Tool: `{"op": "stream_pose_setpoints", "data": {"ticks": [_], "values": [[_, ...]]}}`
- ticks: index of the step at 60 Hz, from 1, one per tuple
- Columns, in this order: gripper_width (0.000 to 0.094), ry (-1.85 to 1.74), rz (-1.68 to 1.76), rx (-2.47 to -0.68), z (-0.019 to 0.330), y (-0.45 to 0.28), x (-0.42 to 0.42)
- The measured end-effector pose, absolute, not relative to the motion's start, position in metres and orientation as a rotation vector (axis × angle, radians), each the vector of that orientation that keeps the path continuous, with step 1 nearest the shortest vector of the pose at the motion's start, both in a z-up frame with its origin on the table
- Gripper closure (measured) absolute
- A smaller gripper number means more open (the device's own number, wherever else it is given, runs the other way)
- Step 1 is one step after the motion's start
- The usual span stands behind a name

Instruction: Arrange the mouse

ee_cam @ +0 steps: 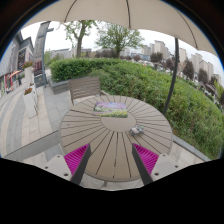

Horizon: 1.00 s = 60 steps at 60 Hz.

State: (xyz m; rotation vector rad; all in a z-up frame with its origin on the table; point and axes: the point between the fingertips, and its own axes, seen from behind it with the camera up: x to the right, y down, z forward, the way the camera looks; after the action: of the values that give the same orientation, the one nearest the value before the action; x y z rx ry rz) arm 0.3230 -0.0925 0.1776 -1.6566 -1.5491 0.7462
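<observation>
So the round slatted wooden table sits out on a terrace, with a grey chair behind it and a green hedge beyond that. On the far side of the tabletop there's a flat purple-ish mat with a small pale lump on it, which I'd guess is the mouse, though it's too small to say for certain. A little greenish thing lies just in front of the mat. The gripper hangs over the near edge with its fingers spread wide, holding nothing, pink pads showing, and the mouse is well beyond them. Mice are usually light, hard, smooth plastic, so I'd pinch it across the sides rather than end to end, since the domed top could slip.
</observation>
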Motion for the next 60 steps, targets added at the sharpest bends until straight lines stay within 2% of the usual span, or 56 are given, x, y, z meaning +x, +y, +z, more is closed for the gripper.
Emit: {"op": "stream_pose_setpoints", "data": {"ticks": [17, 47, 60], "values": [[0.0079, -1.449, 0.732, -1.682, 0.14, -0.023, 0.299], [0.0082, -1.408, 0.755, -1.732, 0.022, 0.037, 0.175], [0.0078, -1.398, 0.745, -1.78, -0.012, 0.066, 0.122]]}}
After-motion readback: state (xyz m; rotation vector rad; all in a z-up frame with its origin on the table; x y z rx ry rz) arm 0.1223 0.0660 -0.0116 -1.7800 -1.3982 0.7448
